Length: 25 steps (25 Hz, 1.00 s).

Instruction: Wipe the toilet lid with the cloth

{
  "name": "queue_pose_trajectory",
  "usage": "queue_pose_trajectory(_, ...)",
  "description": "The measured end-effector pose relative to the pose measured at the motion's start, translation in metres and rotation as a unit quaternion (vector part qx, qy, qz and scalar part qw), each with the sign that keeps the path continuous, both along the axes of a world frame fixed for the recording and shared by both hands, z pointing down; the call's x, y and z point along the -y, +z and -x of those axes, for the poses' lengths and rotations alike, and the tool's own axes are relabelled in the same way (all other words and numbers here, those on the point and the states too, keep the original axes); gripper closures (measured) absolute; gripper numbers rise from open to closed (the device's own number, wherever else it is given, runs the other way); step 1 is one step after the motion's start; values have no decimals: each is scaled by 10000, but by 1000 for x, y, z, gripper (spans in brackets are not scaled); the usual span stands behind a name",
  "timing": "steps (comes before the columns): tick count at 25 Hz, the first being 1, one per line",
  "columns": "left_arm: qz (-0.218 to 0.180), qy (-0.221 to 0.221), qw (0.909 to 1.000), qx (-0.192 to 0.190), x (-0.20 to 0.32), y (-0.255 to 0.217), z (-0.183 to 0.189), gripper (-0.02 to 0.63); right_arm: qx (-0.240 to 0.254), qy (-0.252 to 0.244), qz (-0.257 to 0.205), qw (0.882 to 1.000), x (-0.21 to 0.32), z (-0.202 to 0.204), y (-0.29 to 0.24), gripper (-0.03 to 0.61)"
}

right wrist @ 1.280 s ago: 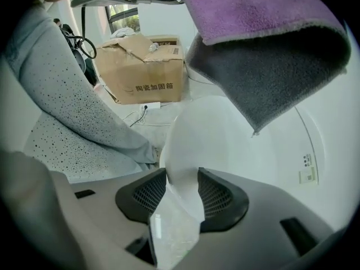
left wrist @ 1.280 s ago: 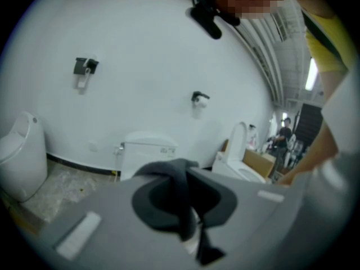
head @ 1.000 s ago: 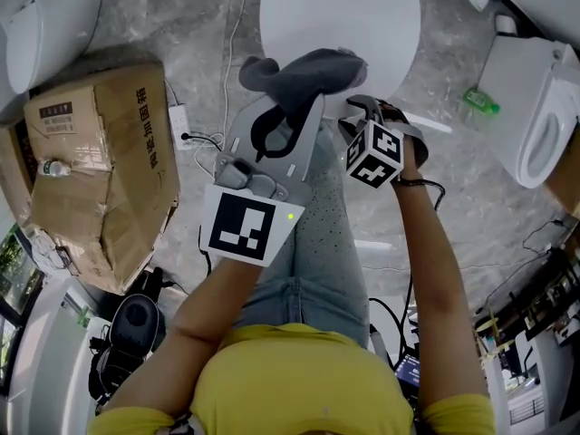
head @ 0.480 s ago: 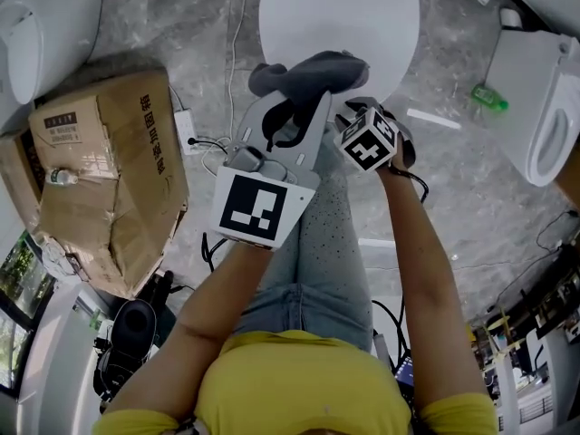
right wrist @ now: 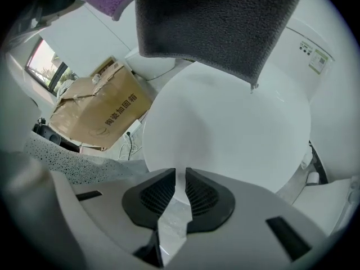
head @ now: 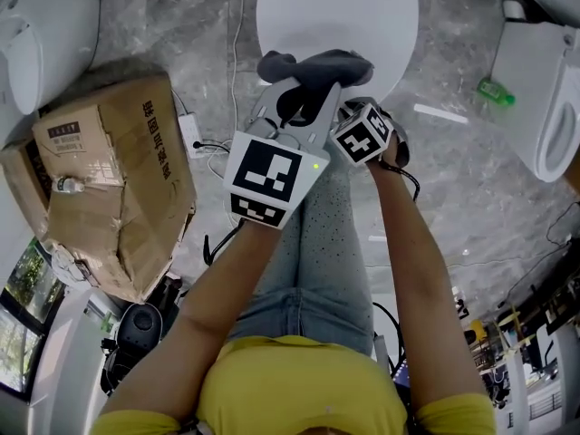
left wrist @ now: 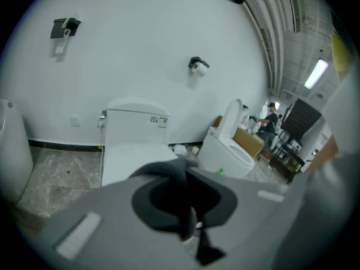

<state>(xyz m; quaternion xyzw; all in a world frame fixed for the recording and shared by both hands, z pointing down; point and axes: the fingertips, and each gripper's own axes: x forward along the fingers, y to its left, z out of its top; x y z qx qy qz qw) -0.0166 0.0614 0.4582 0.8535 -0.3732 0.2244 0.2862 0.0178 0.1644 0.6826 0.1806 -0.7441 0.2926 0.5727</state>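
The white toilet lid (head: 362,16) lies closed at the top of the head view. A grey cloth (head: 317,66) hangs over its near edge, and my left gripper (head: 294,98) is shut on it; in the left gripper view the cloth (left wrist: 169,170) is pinched between the pads, with the lid (left wrist: 126,162) beyond. Just right of it is my right gripper (head: 361,109), its marker cube turned toward me. In the right gripper view the jaws (right wrist: 180,185) have just been closing to a narrow gap with nothing between them. They hang above the lid (right wrist: 225,128), under the cloth (right wrist: 219,21).
A cardboard box (head: 109,170) stands on the floor at the left, with cables and a socket strip (head: 192,134) beside it. Other toilets stand at far left (head: 45,25) and far right (head: 544,89). A green bottle (head: 494,89) lies on the floor at the right.
Both grippers and the cloth have shifted toward the lid. The left gripper's marker plate has tipped more toward the camera. The right gripper's cube has rolled.
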Motion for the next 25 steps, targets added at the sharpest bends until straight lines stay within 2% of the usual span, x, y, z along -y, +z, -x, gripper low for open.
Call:
queue_pose_trajectory(7, 121, 171, 9998, 74, 10, 11, -6, 597, -87, 338, 25, 9994, 3, -4, 17, 552)
queue_pose_trajectory(20, 414, 118, 9990, 87, 23, 38, -8, 597, 48, 747, 148, 9971, 8, -4, 27, 560)
queue_pose_trajectory(22, 432, 103, 9990, 88, 24, 39, -8, 597, 180, 980, 8, 9950, 14, -5, 14, 563)
queue_pose_trajectory(25, 437, 102, 9989, 107, 30, 41, -7, 597, 416, 1336, -446, 9892, 36, -6, -14, 563)
